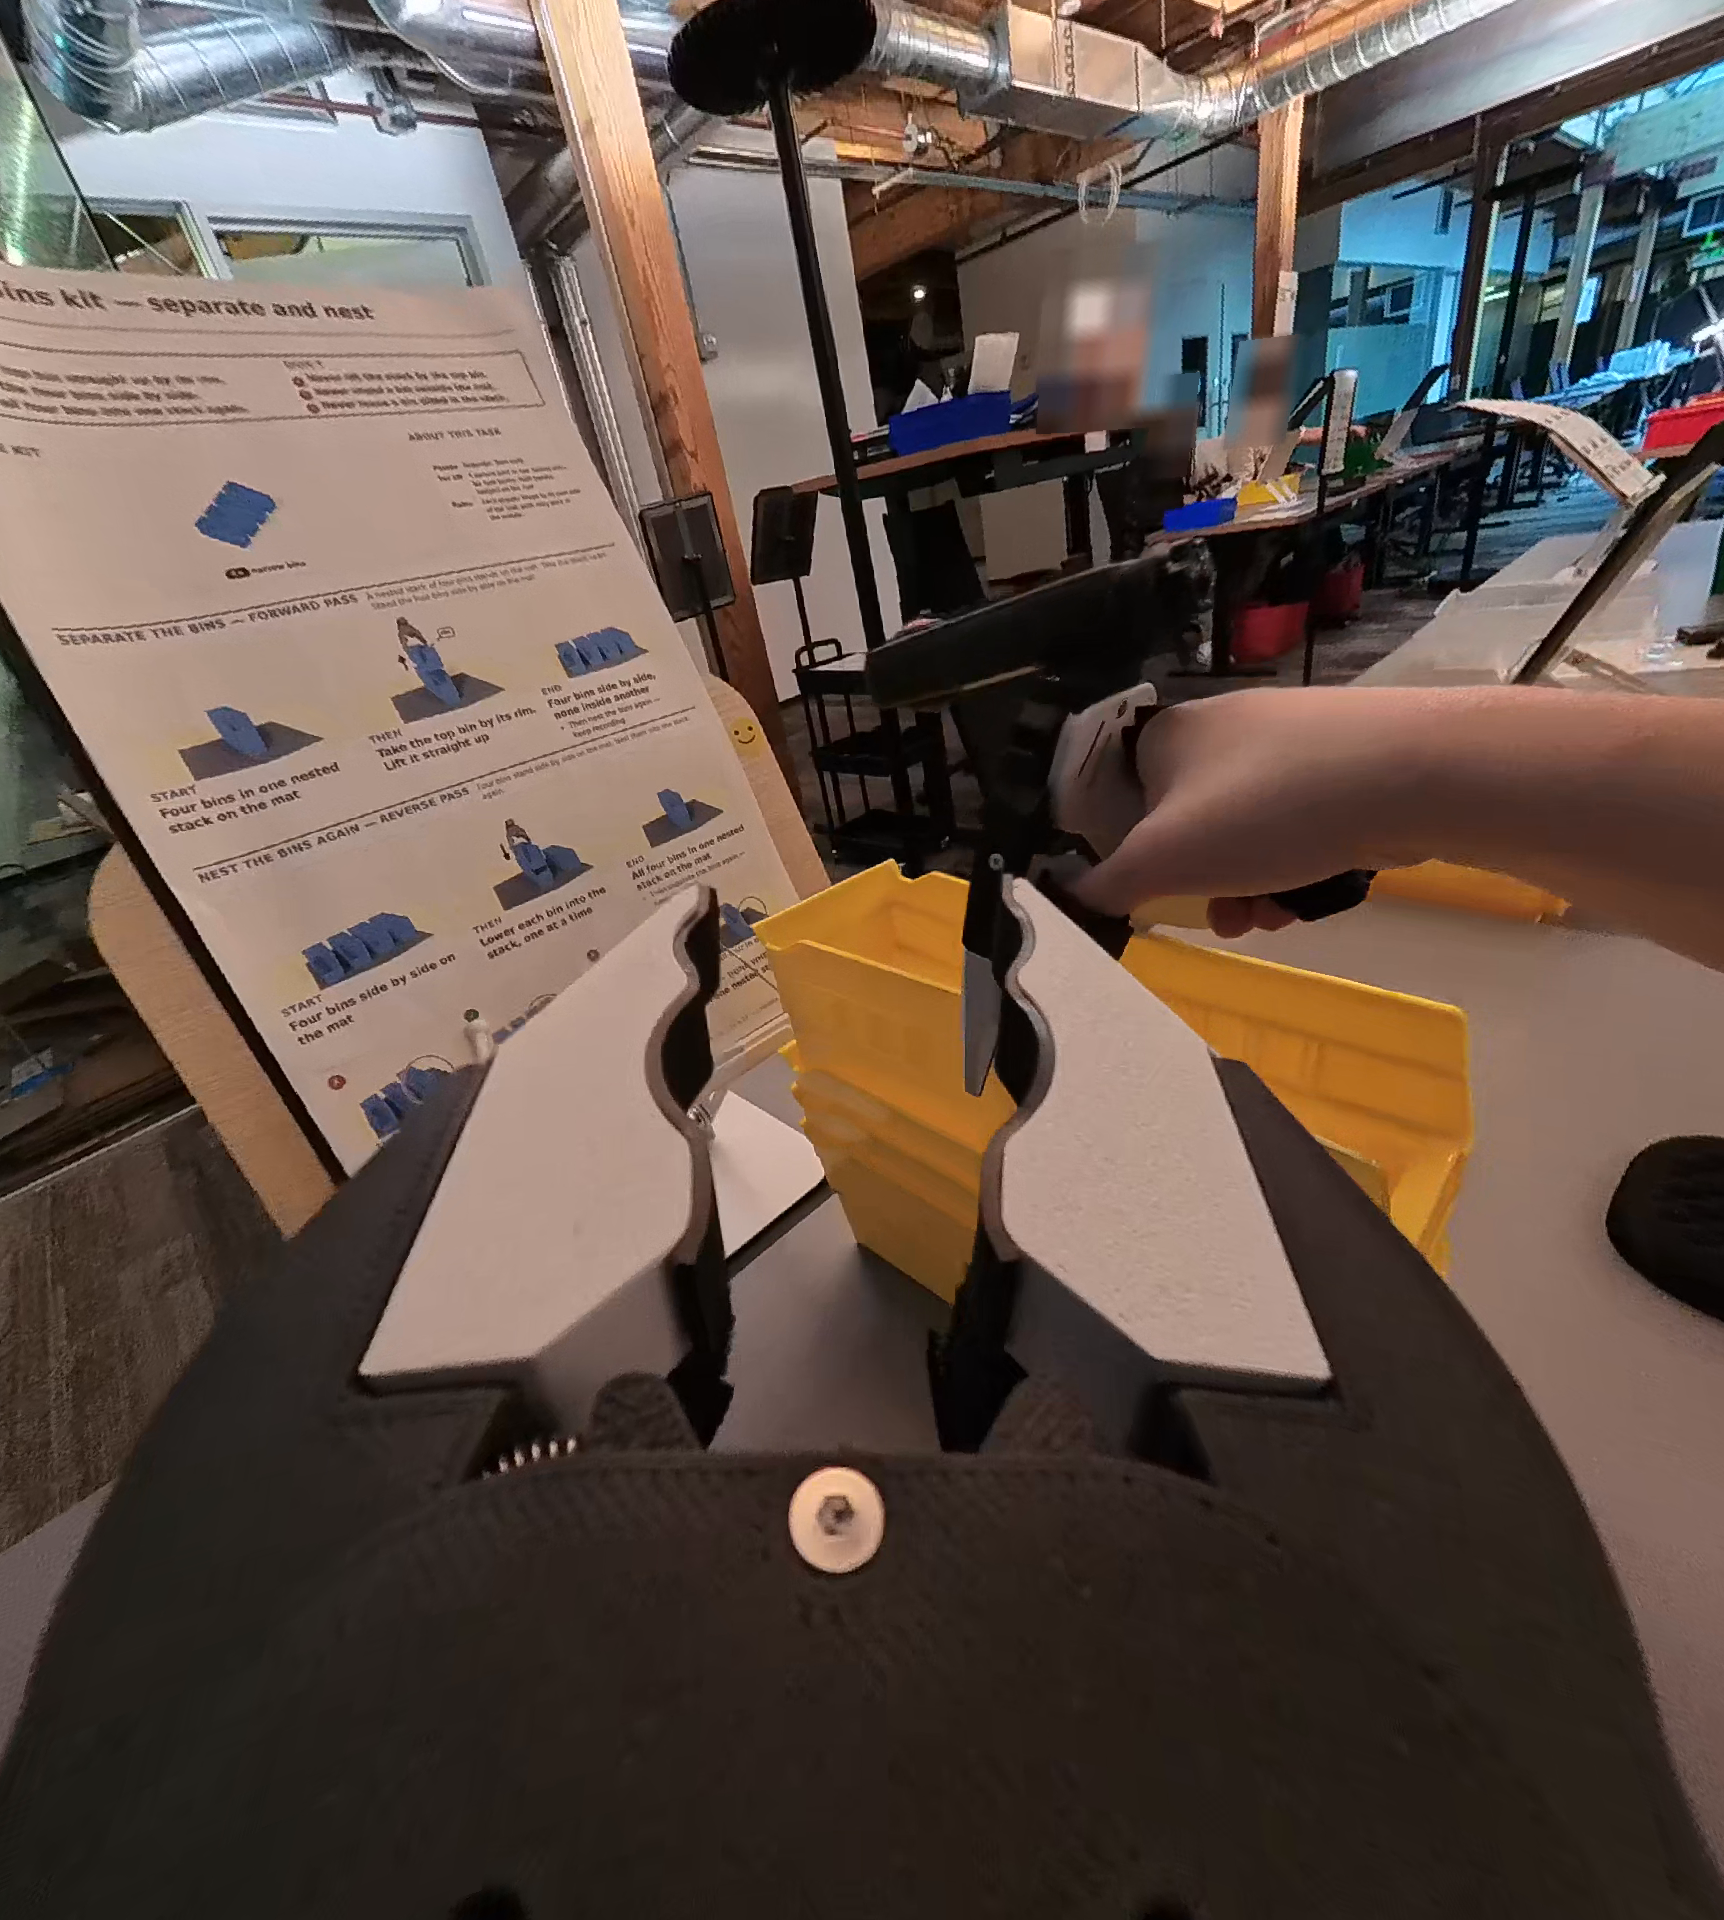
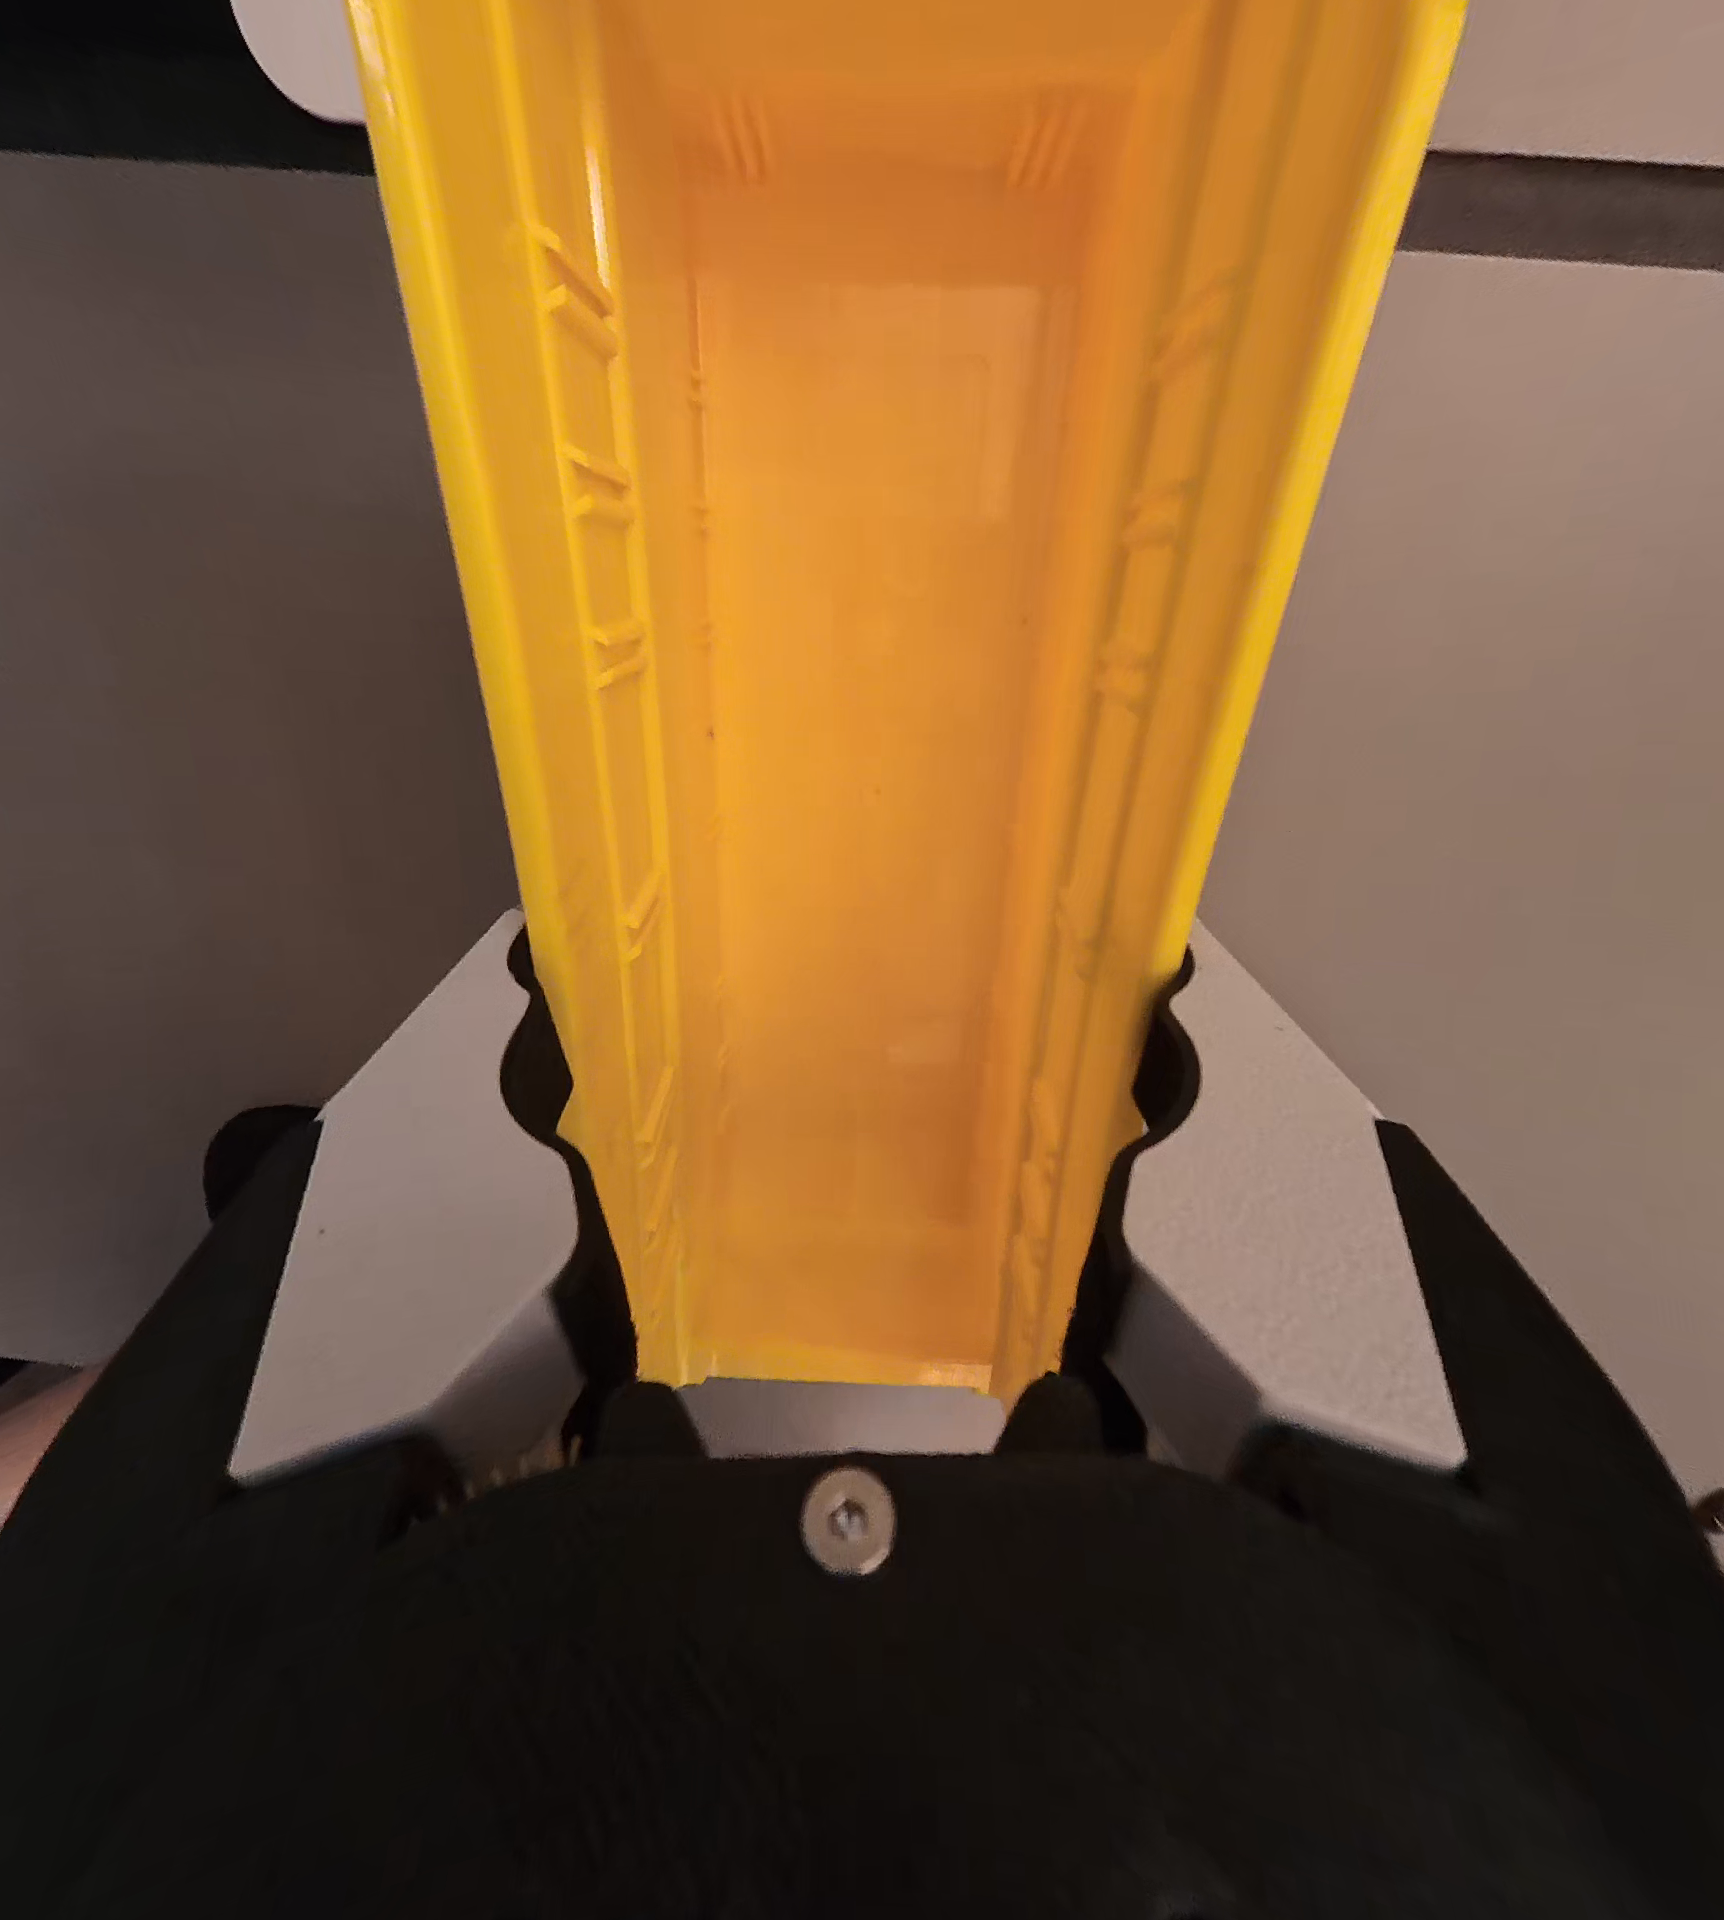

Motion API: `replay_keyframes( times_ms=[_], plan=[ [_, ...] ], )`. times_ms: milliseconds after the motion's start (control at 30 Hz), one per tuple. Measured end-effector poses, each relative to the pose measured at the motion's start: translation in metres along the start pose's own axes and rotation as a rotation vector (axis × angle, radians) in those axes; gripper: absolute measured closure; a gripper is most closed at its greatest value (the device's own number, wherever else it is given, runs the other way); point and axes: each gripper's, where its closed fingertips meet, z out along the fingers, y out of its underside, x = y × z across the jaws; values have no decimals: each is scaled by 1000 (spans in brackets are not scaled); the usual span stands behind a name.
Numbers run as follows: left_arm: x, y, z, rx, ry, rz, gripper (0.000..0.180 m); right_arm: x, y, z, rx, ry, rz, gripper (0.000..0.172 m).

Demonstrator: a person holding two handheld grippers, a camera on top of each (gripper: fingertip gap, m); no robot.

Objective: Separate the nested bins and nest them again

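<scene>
We see a pale grey surface (image 1: 1616,1039), on it a nested stack of narrow yellow plastic bins (image 1: 899,1049), our right claw (image 2: 853,971) pinching the top yellow bin's (image 2: 868,675) outer walls, our left claw (image 1: 853,997) spread, bare, near the stack.

The right wrist view cuts the yellow bin (image 2: 868,727) off at its top edge, so the far end wall is only partly seen, and the black pads (image 2: 536,1039) are largely masked by the bin's rims. In the left wrist view the stack of yellow bins (image 1: 899,1101) stands half hidden behind the left gripper's fingers (image 1: 1118,1122) (its base is out of sight). The instruction sheet (image 1: 297,665) runs off the left edge. Mosaic patches blur the far benches.
</scene>
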Motion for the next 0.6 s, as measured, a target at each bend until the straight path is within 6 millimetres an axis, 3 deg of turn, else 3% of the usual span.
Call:
replay_keyframes(
  times_ms=[233,600],
  plan=[
    [7,2,4,-25,-1,36,128,3,1,16,39,5,1,58],
    [4,5,5,-38,-5,22,128,-2,-9,18,164,58,-31,62]
  ],
)
